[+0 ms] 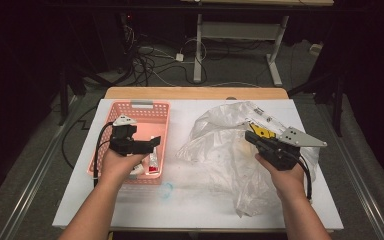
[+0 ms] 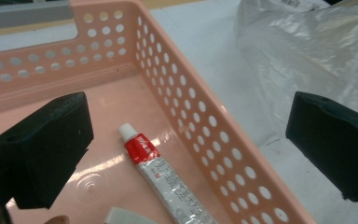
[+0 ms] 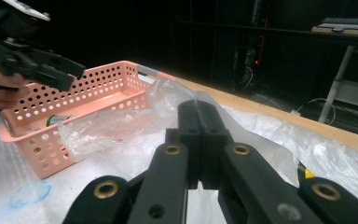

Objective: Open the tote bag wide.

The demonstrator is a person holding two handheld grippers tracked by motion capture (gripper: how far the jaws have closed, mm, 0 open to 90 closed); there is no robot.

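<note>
A: Where is the left gripper (image 1: 152,141)?
B: Over the pink basket (image 1: 115,110), with its jaws wide apart and nothing in them.
A: What's inside?
B: A little tube (image 2: 161,175) with a red band (its white cap points to the far wall).
A: And the right gripper (image 3: 198,140)?
B: Its jaws are pressed together, pinching the clear plastic bag (image 1: 225,145) beside the basket.

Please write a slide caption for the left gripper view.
Open left gripper above a pink basket holding a red-and-silver tube.
</note>
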